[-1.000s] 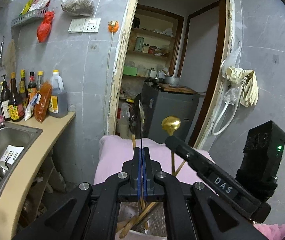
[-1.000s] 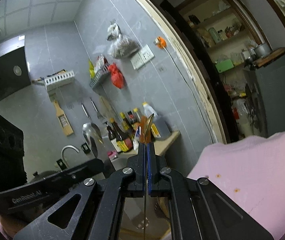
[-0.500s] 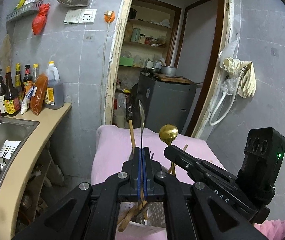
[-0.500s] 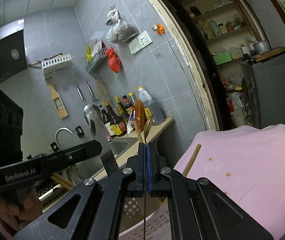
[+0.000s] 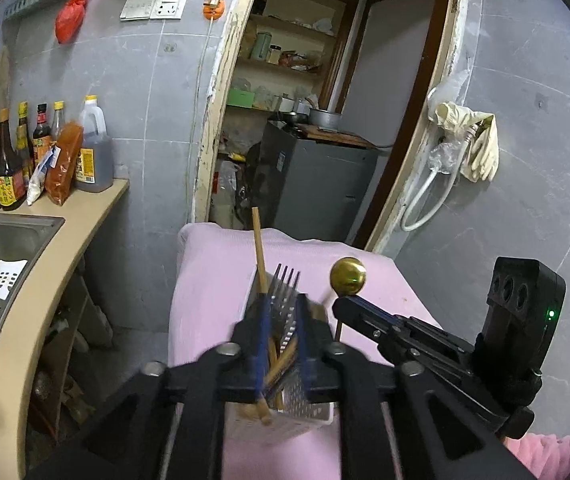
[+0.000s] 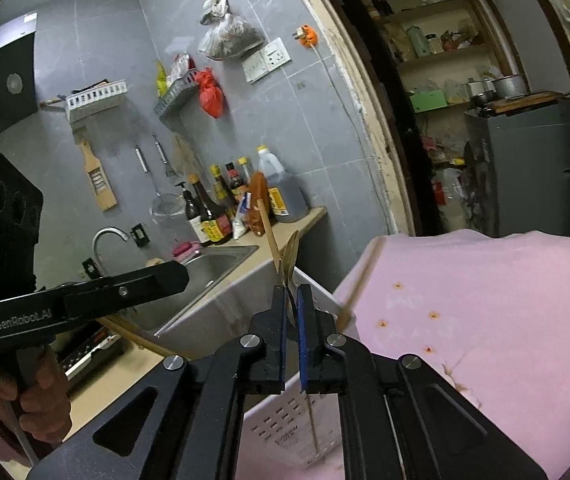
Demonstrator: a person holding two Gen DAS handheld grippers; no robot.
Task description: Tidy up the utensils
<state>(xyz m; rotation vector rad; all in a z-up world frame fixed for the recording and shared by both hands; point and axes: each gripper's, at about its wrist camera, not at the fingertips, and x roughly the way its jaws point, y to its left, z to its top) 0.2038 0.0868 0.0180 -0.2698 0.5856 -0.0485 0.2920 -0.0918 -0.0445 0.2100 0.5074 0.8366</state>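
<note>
A white perforated utensil holder [image 5: 305, 416] stands on the pink cloth [image 5: 213, 280], also low in the right wrist view [image 6: 281, 420]. It holds wooden chopsticks [image 5: 260, 256], a steel fork [image 5: 285, 280] and a gold spoon [image 5: 347, 277]. My left gripper [image 5: 281, 312] is open just above the holder, with the fork and chopsticks between its jaws. My right gripper [image 6: 291, 300] is slightly open; the gold spoon [image 6: 289, 252] stands loose between its pads, its stem reaching down into the holder.
A counter with a steel sink [image 5: 1, 248] and sauce bottles [image 5: 9, 160] lies to the left. A doorway with a grey cabinet [image 5: 317, 184] is behind the pink-covered table. Utensils hang on the tiled wall [image 6: 97, 176].
Both grippers came down over the holder and opened. The left let go of its steel utensil, the right loosened on the gold spoon, and both utensils now stand in the holder.
</note>
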